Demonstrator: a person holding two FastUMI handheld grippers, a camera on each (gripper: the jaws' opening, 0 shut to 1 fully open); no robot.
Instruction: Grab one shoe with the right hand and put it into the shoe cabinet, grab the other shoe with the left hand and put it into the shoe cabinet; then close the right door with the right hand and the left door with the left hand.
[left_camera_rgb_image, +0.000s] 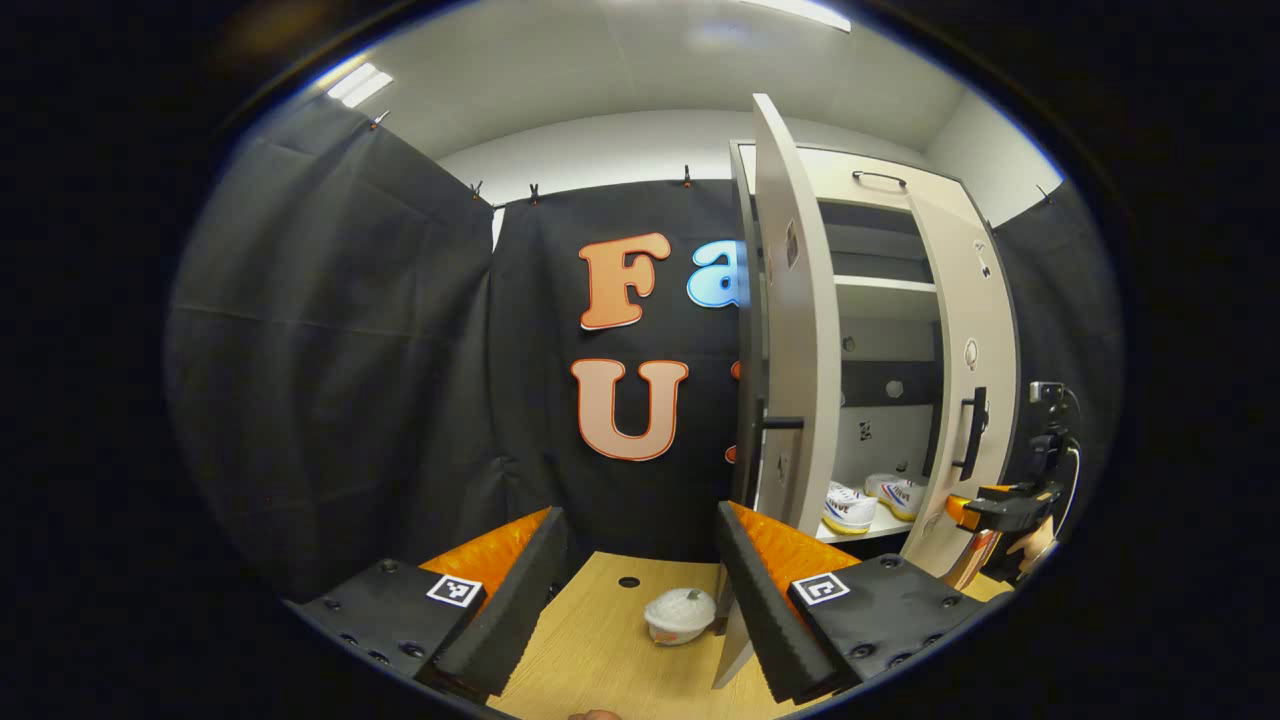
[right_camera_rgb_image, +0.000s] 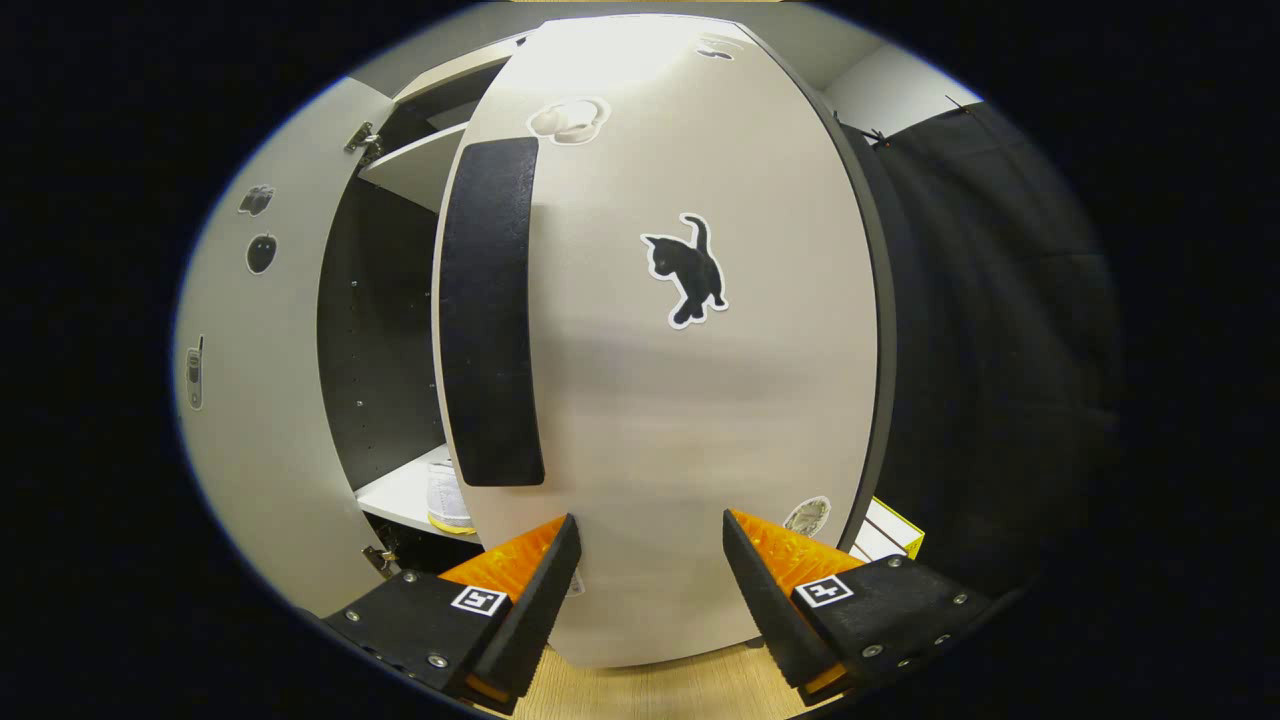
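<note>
Two white shoes (left_camera_rgb_image: 850, 508) (left_camera_rgb_image: 898, 492) lie side by side on the low shelf inside the pale shoe cabinet. The left door (left_camera_rgb_image: 795, 340) stands wide open, seen edge-on, just beyond my left gripper (left_camera_rgb_image: 640, 600), which is open and holds nothing. The right door (right_camera_rgb_image: 680, 400) is partly swung in. My right gripper (right_camera_rgb_image: 645, 570) is open, its fingertips close against the door's outer face to the right of the black handle (right_camera_rgb_image: 490, 310). In the left gripper view the right gripper (left_camera_rgb_image: 962, 512) sits at that door's lower edge. One shoe (right_camera_rgb_image: 445, 500) shows through the gap.
A white lidded bowl (left_camera_rgb_image: 680, 615) sits on the wooden table (left_camera_rgb_image: 600, 640) in front of the cabinet. A yellow box (right_camera_rgb_image: 890, 530) lies low to the right of the cabinet. Black cloth walls stand behind and on both sides. A person's hand (left_camera_rgb_image: 1035, 545) holds the right gripper.
</note>
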